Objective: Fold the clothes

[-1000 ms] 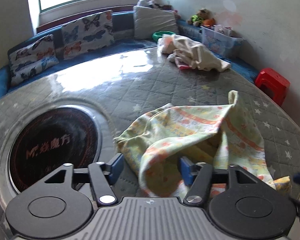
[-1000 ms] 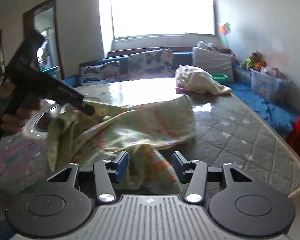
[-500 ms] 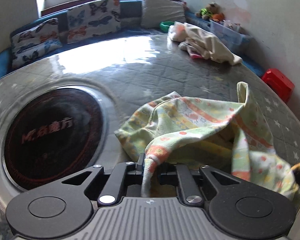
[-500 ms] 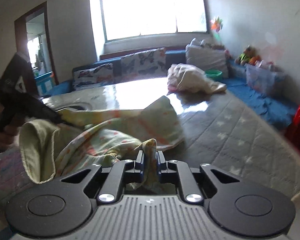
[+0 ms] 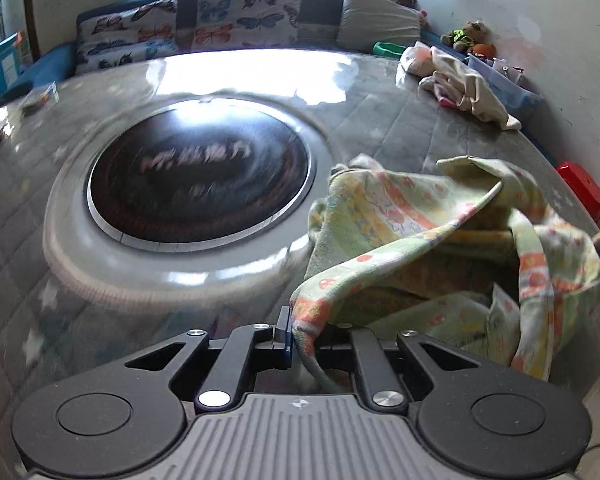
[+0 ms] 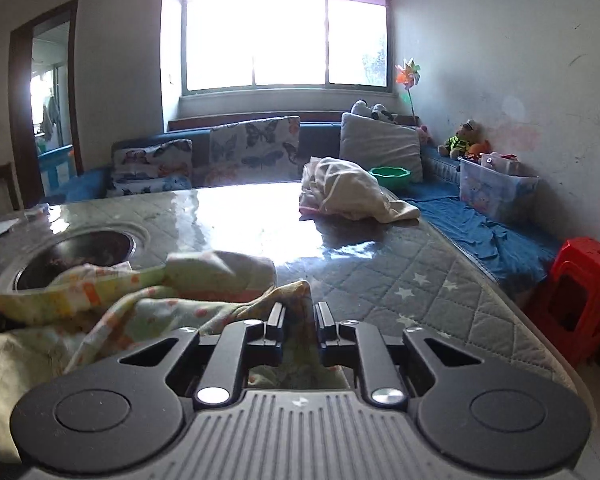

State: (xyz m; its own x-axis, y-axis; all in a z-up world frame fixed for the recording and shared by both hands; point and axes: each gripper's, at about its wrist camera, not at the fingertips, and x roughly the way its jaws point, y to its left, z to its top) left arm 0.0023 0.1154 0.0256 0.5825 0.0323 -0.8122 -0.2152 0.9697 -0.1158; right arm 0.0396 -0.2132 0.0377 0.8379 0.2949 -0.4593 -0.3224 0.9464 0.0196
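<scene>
Right wrist: both tongs (image 6: 299, 316) (image 5: 302, 330) clamp patterned garment (image 5: 420, 232); plastic bin (image 6: 496, 190) holds toys.

Crumpled pale-green printed garment (image 5: 420, 240) bunched on the quilted table (image 5: 440, 128).

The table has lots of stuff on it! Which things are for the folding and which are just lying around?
For the folding:
- patterned cloth
- left tongs, shut on it
- right tongs, shut on it
- cream clothes pile, probably next

Just lying around:
- black round hob
- red stool
- green bowl
- teddy
</scene>
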